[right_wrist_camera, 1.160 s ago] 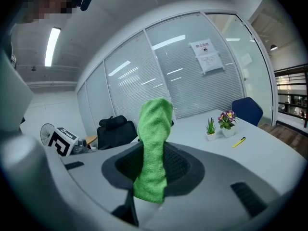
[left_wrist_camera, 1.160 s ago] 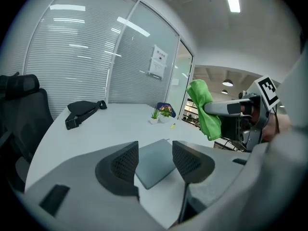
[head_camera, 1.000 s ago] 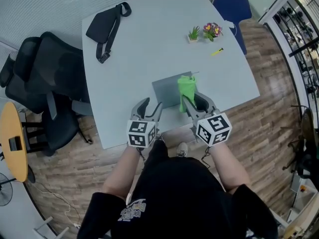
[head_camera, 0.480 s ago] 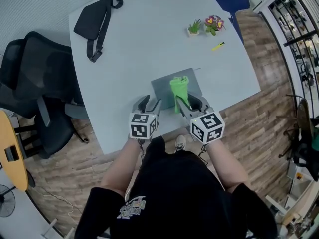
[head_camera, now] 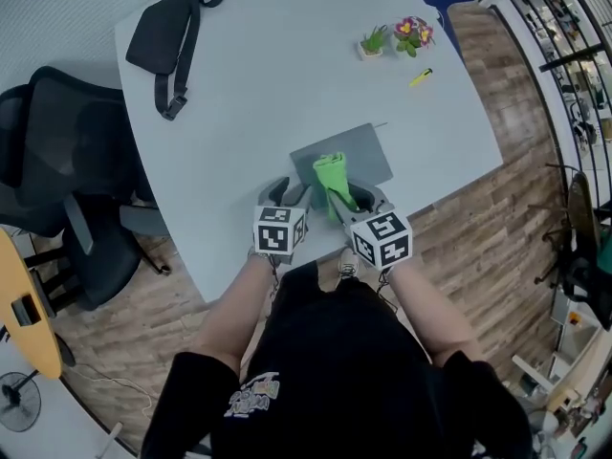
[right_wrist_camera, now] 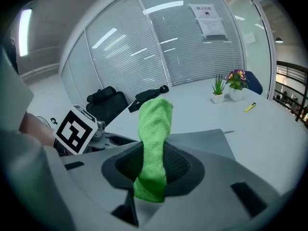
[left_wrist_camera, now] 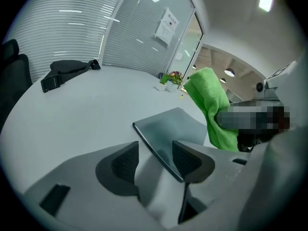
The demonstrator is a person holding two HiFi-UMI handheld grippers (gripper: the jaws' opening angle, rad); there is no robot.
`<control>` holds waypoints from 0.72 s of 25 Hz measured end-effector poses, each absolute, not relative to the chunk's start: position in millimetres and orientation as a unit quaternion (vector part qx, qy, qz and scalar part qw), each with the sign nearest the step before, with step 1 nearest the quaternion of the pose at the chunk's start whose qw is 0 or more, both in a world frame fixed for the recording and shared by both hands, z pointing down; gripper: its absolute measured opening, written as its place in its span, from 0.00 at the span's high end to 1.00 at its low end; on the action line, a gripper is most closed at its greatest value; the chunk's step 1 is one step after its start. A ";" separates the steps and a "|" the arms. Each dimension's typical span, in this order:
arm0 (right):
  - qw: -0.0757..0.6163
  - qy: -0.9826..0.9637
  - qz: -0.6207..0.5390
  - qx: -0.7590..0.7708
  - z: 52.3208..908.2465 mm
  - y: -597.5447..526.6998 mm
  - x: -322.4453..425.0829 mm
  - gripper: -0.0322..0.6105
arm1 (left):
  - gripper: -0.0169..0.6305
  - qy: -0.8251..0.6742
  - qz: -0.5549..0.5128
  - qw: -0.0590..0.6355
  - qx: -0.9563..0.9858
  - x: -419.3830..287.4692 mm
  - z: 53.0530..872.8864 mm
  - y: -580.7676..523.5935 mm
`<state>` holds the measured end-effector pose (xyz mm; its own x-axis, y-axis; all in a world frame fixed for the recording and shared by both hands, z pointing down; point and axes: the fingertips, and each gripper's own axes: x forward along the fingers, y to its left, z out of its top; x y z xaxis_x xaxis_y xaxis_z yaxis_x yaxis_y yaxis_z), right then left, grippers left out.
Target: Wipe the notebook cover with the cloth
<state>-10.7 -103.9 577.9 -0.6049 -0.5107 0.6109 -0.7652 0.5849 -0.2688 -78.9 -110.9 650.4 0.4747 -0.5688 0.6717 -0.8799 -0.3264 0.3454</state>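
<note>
Left gripper [head_camera: 290, 192] [left_wrist_camera: 155, 154]: jaws apart, held fwd & low. Right gripper [head_camera: 347, 197] [right_wrist_camera: 154, 165] just beside it, jaws clamped on cloth [head_camera: 331, 172] [right_wrist_camera: 155, 124], which sticks up btwn them. Both bare forearms [head_camera: 234, 304] reach fwd, marker cubes facing up.

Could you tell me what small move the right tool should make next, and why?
Probably tip the right tool forward and down until the green cloth lies on the grey notebook. The cloth is clamped and sticks up over the cover's near edge, not yet flat on it; the left tool is open by the notebook's near corner.
</note>
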 end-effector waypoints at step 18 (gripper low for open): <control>0.321 -0.819 0.301 0.369 649.4 -86.4 -27.8 0.77 | 0.65 -0.435 0.250 0.344 0.794 -77.1 671.5 -107.7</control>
